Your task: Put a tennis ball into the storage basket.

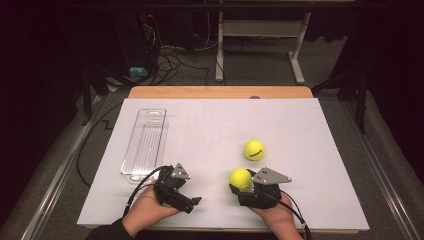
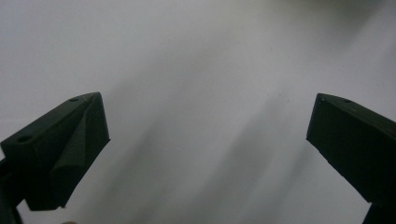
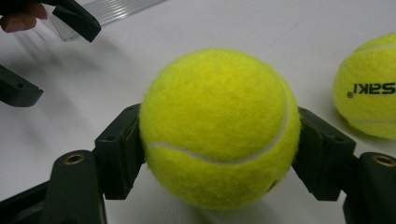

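the right gripper [image 1: 239, 187] was clamped on a tennis ball [image 1: 240, 178] near the front edge of the white board [image 1: 210, 130], probably to carry it to the clear tray [image 1: 145, 142] by the left edge. the left gripper [image 1: 194, 202] rested nearby, jaws wide apart and empty. a second ball [image 1: 254, 149] lay just beyond.

The second tennis ball [image 3: 369, 86], lying beside the gripped one, is showing black letters reading "SAKI" upside down, the rest cut off.
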Demonstrator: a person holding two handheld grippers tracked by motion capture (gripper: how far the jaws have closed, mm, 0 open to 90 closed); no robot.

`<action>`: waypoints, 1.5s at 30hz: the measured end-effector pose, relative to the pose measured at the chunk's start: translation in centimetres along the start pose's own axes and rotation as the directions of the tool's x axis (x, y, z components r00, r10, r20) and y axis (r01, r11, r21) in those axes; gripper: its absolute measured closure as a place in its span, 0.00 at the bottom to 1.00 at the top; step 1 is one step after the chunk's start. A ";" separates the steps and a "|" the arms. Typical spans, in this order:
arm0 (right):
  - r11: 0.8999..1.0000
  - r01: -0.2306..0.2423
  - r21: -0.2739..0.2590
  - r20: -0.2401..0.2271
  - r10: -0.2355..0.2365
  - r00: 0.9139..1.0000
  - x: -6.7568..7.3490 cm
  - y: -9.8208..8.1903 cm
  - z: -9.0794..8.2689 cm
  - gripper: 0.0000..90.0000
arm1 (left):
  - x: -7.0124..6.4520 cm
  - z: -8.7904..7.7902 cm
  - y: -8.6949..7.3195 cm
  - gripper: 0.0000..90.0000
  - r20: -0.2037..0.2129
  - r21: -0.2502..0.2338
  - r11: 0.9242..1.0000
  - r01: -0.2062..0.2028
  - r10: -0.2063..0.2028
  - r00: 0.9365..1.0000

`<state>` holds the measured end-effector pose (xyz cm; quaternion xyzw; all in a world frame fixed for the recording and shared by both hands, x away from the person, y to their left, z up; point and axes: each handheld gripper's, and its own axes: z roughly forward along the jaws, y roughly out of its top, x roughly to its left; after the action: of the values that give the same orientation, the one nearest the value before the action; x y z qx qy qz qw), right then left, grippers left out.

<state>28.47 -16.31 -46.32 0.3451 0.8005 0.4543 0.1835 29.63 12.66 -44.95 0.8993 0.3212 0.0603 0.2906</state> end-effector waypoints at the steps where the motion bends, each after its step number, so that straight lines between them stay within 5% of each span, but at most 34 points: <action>1: 1.000 0.000 -0.001 -0.002 0.000 1.000 0.0 0.0 0.0 0.30 | 0.0 0.0 0.0 0.00 -0.001 0.004 1.000 -0.001 0.001 1.000; 11: 1.000 0.020 -0.001 0.000 -0.020 1.000 0.3 0.0 0.0 0.30 | -0.1 0.2 0.5 0.00 -0.007 0.056 0.998 0.005 -0.005 1.000; 24: 1.000 0.018 -0.009 0.013 -0.018 1.000 0.1 0.0 -0.3 0.30 | -0.1 -1.4 3.6 0.00 0.012 0.165 0.986 -0.027 0.026 1.000; 39: 1.000 0.015 -0.018 0.010 -0.015 1.000 0.0 0.0 -0.5 0.30 | 0.8 -1.1 5.5 0.00 0.046 0.287 0.958 0.009 -0.023 0.999; 43: 1.000 0.010 -0.018 0.007 -0.010 1.000 -0.1 -0.1 -0.4 0.30 | 0.6 -0.8 5.7 0.00 0.042 0.320 0.947 -0.004 -0.010 0.999; 45: 1.000 0.007 -0.018 0.008 -0.007 1.000 -0.1 -0.1 -0.5 0.30 | 0.6 -0.5 5.8 0.00 0.039 0.354 0.935 -0.005 -0.009 0.999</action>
<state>28.19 -16.69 -46.13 0.3425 0.7970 0.4593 0.1913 33.10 9.69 -41.31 0.9376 0.3218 -0.0169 0.1305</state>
